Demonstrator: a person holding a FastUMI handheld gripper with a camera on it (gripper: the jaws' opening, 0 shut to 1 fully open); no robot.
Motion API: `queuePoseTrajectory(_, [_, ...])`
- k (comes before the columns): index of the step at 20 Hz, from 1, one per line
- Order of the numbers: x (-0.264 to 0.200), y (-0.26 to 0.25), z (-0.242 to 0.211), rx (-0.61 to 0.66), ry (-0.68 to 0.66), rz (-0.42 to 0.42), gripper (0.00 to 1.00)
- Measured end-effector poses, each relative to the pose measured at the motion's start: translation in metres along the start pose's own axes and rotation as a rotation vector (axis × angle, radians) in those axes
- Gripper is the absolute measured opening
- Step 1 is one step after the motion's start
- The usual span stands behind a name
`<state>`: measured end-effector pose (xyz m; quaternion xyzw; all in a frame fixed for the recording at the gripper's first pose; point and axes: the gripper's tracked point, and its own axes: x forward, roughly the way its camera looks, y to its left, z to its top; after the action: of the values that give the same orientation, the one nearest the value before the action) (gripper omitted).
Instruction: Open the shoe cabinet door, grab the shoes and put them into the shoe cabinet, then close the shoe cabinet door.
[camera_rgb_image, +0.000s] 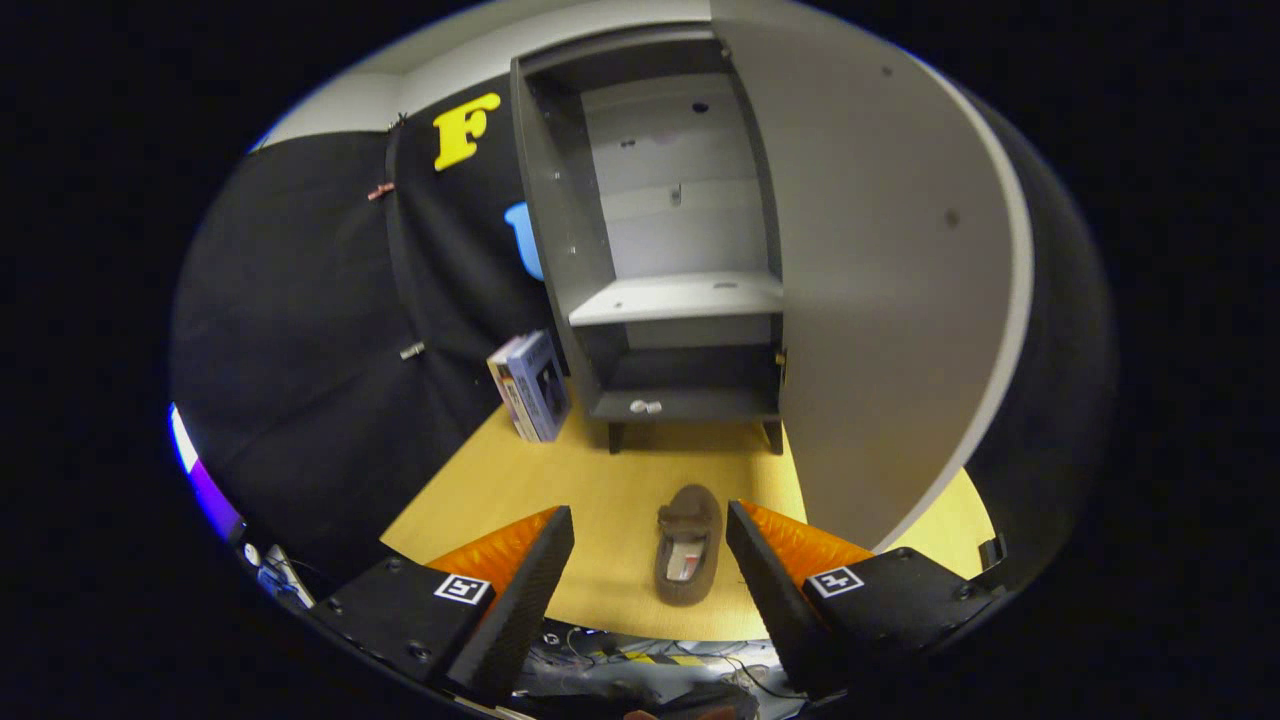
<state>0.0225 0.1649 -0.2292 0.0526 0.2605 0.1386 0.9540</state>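
I see my gripper (650, 525) spread apart, a shoe (688, 546) between its fingers untouched; cabinet (640, 250) beyond, door (880, 300) open.

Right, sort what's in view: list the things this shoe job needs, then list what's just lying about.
For the job:
- shoe, on the yellow floor between the open tongs
- shoe cabinet, beyond it
- cabinet door, already swung open

Lying about:
- boxes leaning beside the cabinet
- small pale object on the bottom shelf
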Motion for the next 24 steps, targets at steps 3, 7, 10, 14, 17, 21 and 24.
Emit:
queuePoseTrajectory(3, [0.051, 0.000, -0.045, 0.025, 0.094, -0.012, 0.99])
queuePoseTrajectory(7, [0.119, -0.002, -0.093, 0.075, 0.181, -0.042, 0.99])
queuePoseTrajectory(10, [0.171, -0.005, -0.124, 0.104, 0.245, -0.076, 0.97])
queuePoseTrajectory(14, [0.219, -0.011, -0.150, 0.106, 0.285, -0.114, 0.82])
queuePoseTrajectory(17, [0.250, -0.020, -0.151, 0.116, 0.253, -0.163, 0.74])
queuePoseTrajectory(21, [0.264, -0.037, -0.141, 0.118, 0.210, -0.236, 0.45])
queuePoseTrajectory(24, [0.268, -0.036, -0.137, 0.143, 0.203, -0.226, 0.14])
